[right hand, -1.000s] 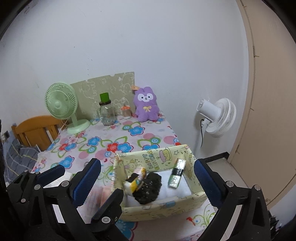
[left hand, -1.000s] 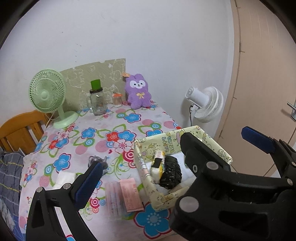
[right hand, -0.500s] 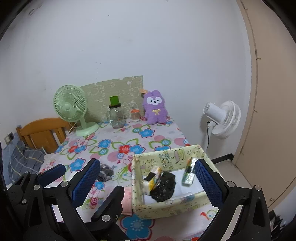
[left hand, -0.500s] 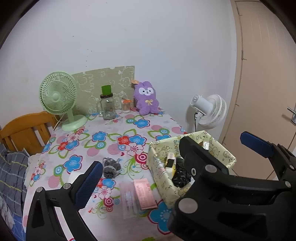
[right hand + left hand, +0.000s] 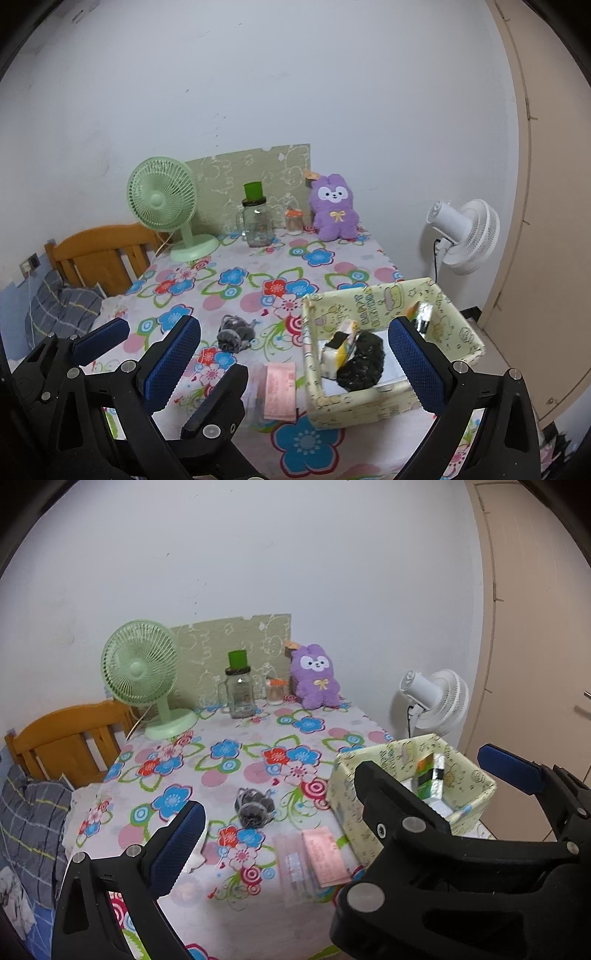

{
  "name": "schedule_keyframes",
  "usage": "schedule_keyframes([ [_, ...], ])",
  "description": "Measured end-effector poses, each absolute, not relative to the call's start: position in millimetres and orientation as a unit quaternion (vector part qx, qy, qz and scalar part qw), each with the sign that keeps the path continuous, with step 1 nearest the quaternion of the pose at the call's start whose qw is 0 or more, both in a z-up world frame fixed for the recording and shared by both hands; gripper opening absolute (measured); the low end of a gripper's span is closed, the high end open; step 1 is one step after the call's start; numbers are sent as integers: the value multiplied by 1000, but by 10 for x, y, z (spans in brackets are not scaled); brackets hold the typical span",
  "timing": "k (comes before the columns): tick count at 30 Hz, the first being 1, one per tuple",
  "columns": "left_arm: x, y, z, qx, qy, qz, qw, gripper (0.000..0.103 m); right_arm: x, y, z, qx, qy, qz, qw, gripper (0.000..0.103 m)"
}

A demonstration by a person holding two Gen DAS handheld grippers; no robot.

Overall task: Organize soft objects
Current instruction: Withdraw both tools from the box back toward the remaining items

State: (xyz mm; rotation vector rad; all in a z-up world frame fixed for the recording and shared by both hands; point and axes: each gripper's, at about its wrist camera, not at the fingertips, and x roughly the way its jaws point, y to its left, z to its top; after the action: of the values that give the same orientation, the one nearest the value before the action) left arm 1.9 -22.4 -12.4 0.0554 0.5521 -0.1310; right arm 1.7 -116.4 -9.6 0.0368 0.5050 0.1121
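Left gripper (image 5: 340,786): jaws spread wide, empty, held above near table edge; right gripper (image 5: 295,354): jaws likewise apart, empty, framing the patterned box (image 5: 380,406) in right wrist view.

Grey soft bundle (image 5: 254,806): loose on floral tablecloth (image 5: 221,753), at 9 o'clock of box, well apart from purple plush (image 5: 316,681) at far edge, 12 o'clock; probably light, limp, compressible; likely to sag or unroll if pinched at an end; grip across bulkiest middle, pads closing fully.

Pink packet (image 5: 325,856) with clear sleeve (image 5: 293,866) touching at 9 o'clock side: flat, thin, probably slippery; take by a raised edge.

Box contents: black crumpled item (image 5: 360,360), yellow pack (image 5: 340,347) beside it; contents soft, not fragile.

Plush: bulky, light; grip at torso.
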Motion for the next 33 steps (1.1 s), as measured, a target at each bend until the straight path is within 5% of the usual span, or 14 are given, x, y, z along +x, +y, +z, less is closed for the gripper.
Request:
schedule_keyframes([
  [11, 56, 60, -442, 15, 295, -36, 955, 95, 92, -860, -436, 11, 271, 80, 959, 98],
  [27, 198, 350, -916, -7, 357, -20, 934, 82, 281, -575, -921, 1, 337, 101, 936, 71],
  [33, 284, 447, -1029, 0, 369, -9, 929, 81, 389, -473, -1083, 4, 361, 105, 927, 70],
])
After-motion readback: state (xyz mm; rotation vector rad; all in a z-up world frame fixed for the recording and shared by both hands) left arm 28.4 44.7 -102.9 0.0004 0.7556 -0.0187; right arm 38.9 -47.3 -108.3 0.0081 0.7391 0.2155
